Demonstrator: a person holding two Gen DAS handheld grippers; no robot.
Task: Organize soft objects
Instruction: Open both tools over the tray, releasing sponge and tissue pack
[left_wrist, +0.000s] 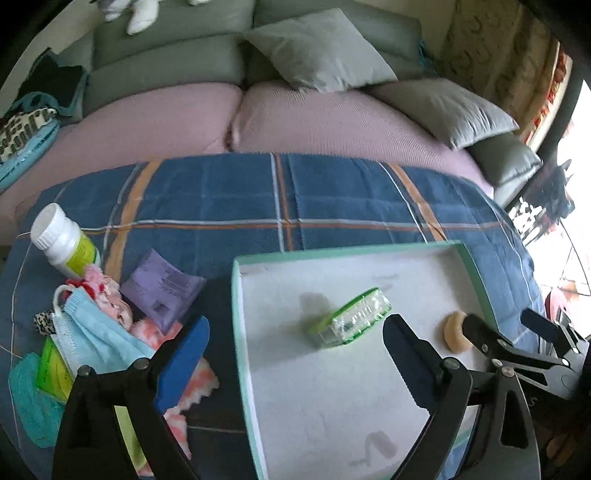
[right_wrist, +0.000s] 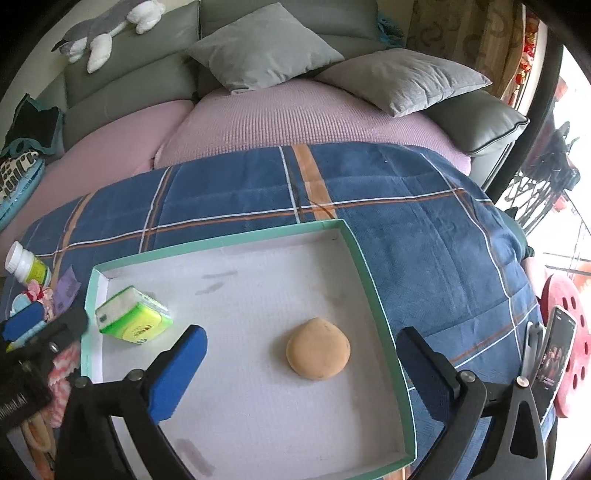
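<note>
Both grippers gape wide and empty; right gripper (right_wrist: 301, 363) hovers over the tan sponge puff (right_wrist: 318, 349) lying between its fingers in the tray (right_wrist: 373, 295); left gripper (left_wrist: 295, 354) sits just behind the tissue pack (left_wrist: 349, 317); both look light, squashy; pinch across their middles.

A shallow box (right_wrist: 364, 280) sits on a blanket (right_wrist: 424, 206), and the blanket lies over a sofa (right_wrist: 295, 114). Inside the box, a tissue pack (right_wrist: 133, 316) lies near the left wall and a round sponge (right_wrist: 318, 349) lies to its right, well apart from it. Left of the box, a face mask (left_wrist: 98, 334), a paper packet (left_wrist: 162, 291) and a tipped pill bottle (left_wrist: 62, 240) lie in a pile, and two cushions (right_wrist: 264, 46) rest at the back of the sofa.
</note>
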